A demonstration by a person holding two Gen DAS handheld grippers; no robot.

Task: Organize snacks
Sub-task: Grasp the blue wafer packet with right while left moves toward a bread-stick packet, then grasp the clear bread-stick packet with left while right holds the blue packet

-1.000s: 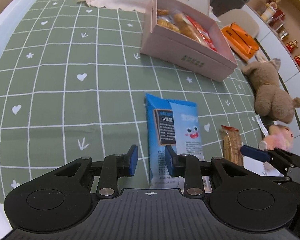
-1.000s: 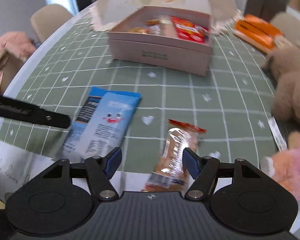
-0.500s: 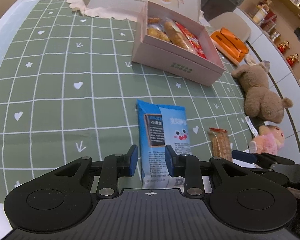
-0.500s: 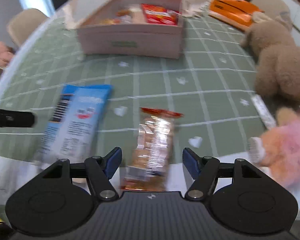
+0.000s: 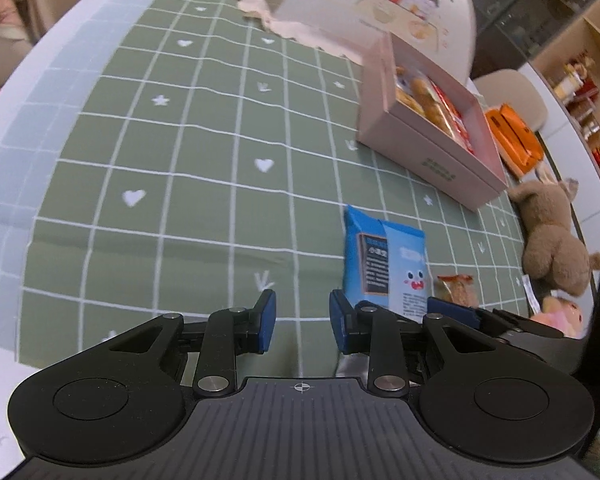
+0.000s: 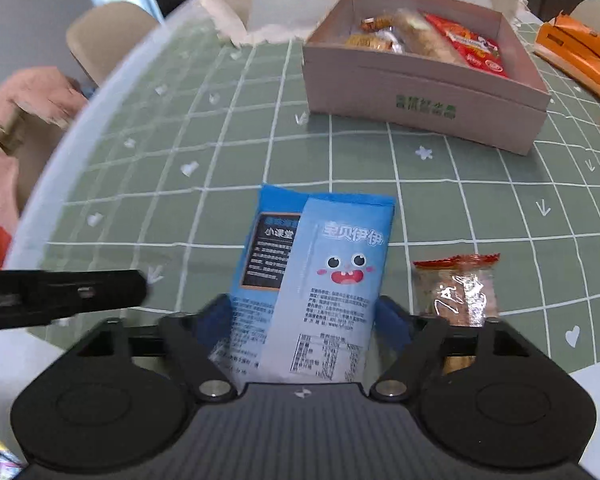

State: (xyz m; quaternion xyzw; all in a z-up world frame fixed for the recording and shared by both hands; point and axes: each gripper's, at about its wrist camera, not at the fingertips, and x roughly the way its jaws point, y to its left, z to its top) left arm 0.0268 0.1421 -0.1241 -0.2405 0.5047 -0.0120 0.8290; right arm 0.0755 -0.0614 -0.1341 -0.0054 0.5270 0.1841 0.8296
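Green tabletop: box (image 6: 424,96) part-filled; before it, blue packet (image 6: 320,280) between the opening right tool (image 6: 300,320), unclenched; left tool (image 5: 302,318) released.

Snack packet (image 6: 312,280) lies on tablecloth (image 6: 460,208) between right gripper (image 6: 302,322) jaws; wrapped bar (image 6: 456,288) just right; snack box (image 6: 424,80) behind.

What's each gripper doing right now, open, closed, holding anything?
Left gripper: open, nothing between its jaws.
Right gripper: jaws opening, straddling the blue plastic snack packet with a cartoon face, not gripping it.
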